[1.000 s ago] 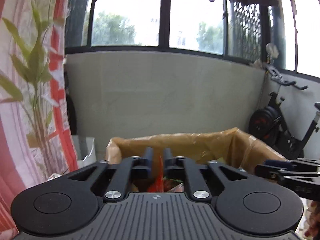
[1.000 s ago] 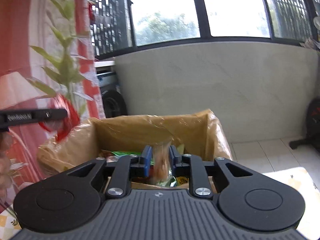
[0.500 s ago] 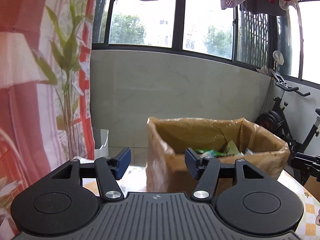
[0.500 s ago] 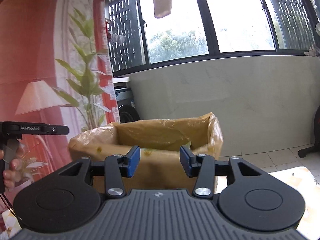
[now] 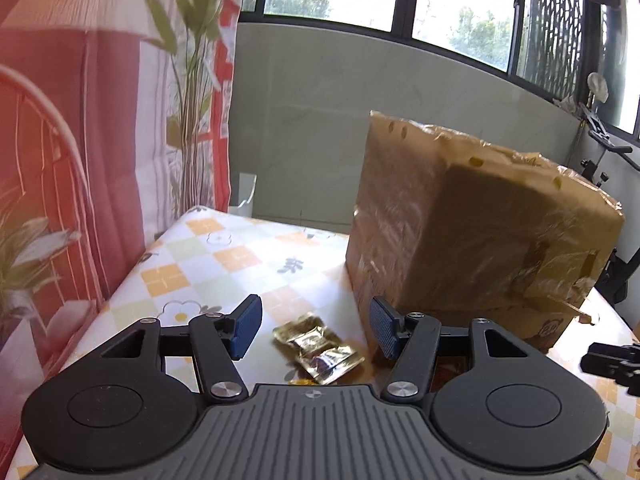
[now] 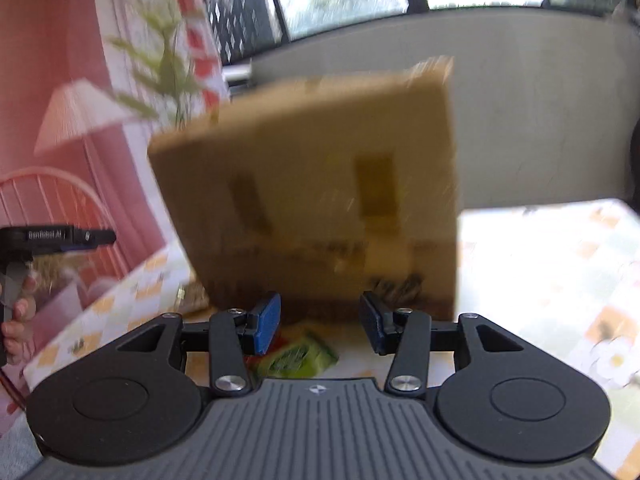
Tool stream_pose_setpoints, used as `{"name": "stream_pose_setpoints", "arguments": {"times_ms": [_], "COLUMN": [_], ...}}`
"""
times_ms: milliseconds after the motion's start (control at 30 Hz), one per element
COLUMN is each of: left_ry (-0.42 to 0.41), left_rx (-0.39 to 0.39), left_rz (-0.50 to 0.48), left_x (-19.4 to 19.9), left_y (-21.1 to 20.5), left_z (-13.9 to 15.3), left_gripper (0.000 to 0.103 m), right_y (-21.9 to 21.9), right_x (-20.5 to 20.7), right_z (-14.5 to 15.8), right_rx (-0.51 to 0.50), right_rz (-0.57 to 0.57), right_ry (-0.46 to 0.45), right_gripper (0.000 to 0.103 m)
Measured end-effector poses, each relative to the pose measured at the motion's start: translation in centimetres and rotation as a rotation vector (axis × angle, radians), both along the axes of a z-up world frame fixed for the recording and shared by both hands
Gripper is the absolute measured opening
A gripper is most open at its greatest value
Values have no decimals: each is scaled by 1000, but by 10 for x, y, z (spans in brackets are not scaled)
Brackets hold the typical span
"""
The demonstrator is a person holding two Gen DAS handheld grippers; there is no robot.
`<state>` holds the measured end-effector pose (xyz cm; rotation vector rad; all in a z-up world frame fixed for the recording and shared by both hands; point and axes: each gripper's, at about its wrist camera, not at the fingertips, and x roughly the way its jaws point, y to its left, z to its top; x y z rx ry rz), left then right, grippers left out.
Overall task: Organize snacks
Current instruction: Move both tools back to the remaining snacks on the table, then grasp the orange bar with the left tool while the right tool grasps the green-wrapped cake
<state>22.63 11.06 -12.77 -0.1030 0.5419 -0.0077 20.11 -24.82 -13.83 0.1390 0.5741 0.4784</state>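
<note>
A tall cardboard box [image 5: 472,224] wrapped in clear tape stands on the table; the blurred right wrist view shows the same box [image 6: 320,184] close ahead. My left gripper [image 5: 314,326] is open above a gold foil snack packet [image 5: 320,350] that lies on the cloth just left of the box's base. My right gripper [image 6: 320,326] is open too, low over a green snack packet [image 6: 298,358] with something red beside it, right in front of the box. Neither gripper holds anything.
A tablecloth [image 5: 208,256] with orange and green checks and flowers covers the table. A red curtain with plant print [image 5: 100,140] hangs at the left. An exercise bike [image 5: 608,152] stands far right. The other gripper's tip [image 5: 616,362] shows at right; a hand [image 6: 16,320] holds the left one.
Both grippers let go of their snacks over the box, opened, then pulled back and sank to table height in front of the box. Loose packets have come into view below them.
</note>
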Motion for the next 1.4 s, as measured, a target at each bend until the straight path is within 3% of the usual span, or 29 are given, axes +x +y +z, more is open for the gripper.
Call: {"name": "stream_pose_setpoints", "arguments": {"times_ms": [33,133,233,433,700,967,1033,1100,1400], "left_ry": [3,11,20,47,75,133,161,181,223], "left_rx": [1,14,7,22,9,7,21,34,76], "left_rz": [0,1,-2,-14,-16,-11,-12,-19,-6], "left_x": [0,-4,-6,-9,-9,-6,-6,-6,20], "left_y": [1,-3,-5,-8,-9,-14,-15,-16,-19], "left_z": [-2,-6,-12,-25,-39,-60,-66,-72,-84], "left_gripper": [61,62,62,62,62,61,61,61,61], "right_y": [8,34,54,76,52,44,49,51,44], "right_x": [5,27,44,54,30,32,30,28,28], "right_z": [-4,-17,-29,-52,-62,-62,-64,-68,-68], "right_rx": [-26,-117,-180,-298,-301,-249,-282,-289,-257], "right_rz": [9,-17,-27,10,9,58,75,88,61], "right_ry": [14,56,79,126,144,113,73,33,36], "right_gripper": [49,65,72,76,77,56,44,42,41]}}
